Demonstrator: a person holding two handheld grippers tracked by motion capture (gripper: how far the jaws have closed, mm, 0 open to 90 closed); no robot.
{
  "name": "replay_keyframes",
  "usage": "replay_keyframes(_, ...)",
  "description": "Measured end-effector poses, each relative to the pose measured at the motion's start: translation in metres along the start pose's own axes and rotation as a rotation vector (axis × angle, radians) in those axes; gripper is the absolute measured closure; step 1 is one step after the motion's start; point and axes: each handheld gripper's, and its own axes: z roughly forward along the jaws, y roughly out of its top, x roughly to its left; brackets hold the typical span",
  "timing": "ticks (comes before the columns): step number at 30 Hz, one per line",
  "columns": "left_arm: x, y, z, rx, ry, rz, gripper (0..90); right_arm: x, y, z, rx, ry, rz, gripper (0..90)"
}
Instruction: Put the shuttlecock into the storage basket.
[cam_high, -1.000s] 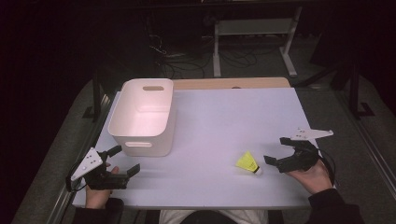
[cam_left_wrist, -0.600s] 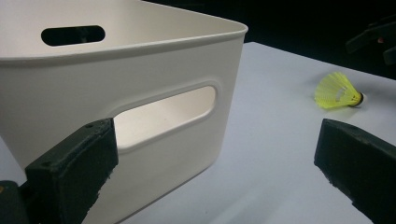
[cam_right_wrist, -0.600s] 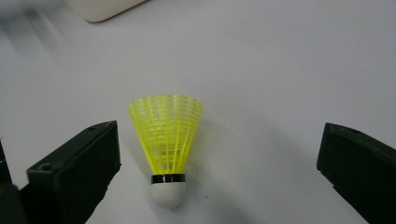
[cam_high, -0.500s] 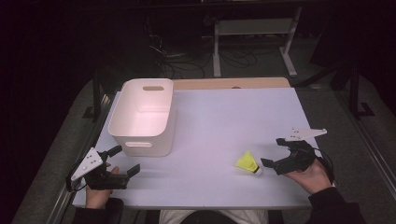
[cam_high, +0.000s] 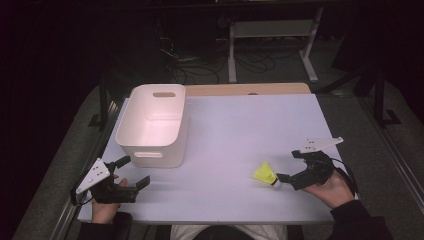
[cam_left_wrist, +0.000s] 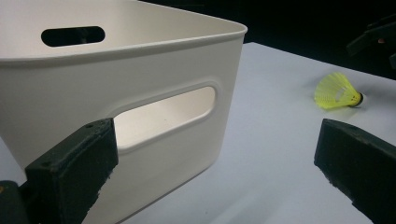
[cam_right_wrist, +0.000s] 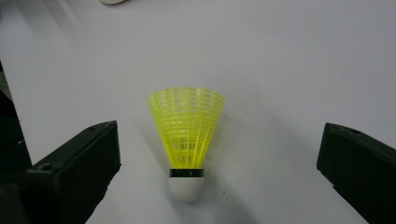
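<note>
At the near left corner of the white table (cam_high: 235, 125), the left gripper (cam_high: 134, 172) rests in the person's left hand (cam_high: 102, 207), its 2 jaws spread wide and holding nothing. Just beyond it stands the white bin (cam_high: 152, 125), upright, with a slot handle in its near wall; in the left gripper view that wall sits close ahead of the jaws. To the right, well apart from the bin, the yellow shuttlecock (cam_high: 265, 174) lies on its side on the table, white cork tip toward the right gripper (cam_high: 288, 165). That gripper, held in the right hand (cam_high: 330, 189), is spread open too; in the right gripper view the shuttlecock lies between the 2 jaws, touching neither.
</note>
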Motion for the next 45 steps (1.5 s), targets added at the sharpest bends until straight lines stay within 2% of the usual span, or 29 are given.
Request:
replay_keyframes(16, 0.000, 0.000, 0.000, 0.001, -0.002, 0.000, 0.0, 0.014, 0.003, 0.006, 0.059, 0.037, -0.052, 0.0)
replay_keyframes(45, 0.000, 0.000, 0.000, 0.004, -0.005, 0.003, 0.0, 0.016, -0.007, 0.028, 0.185, 0.059, -0.061, 0.0)
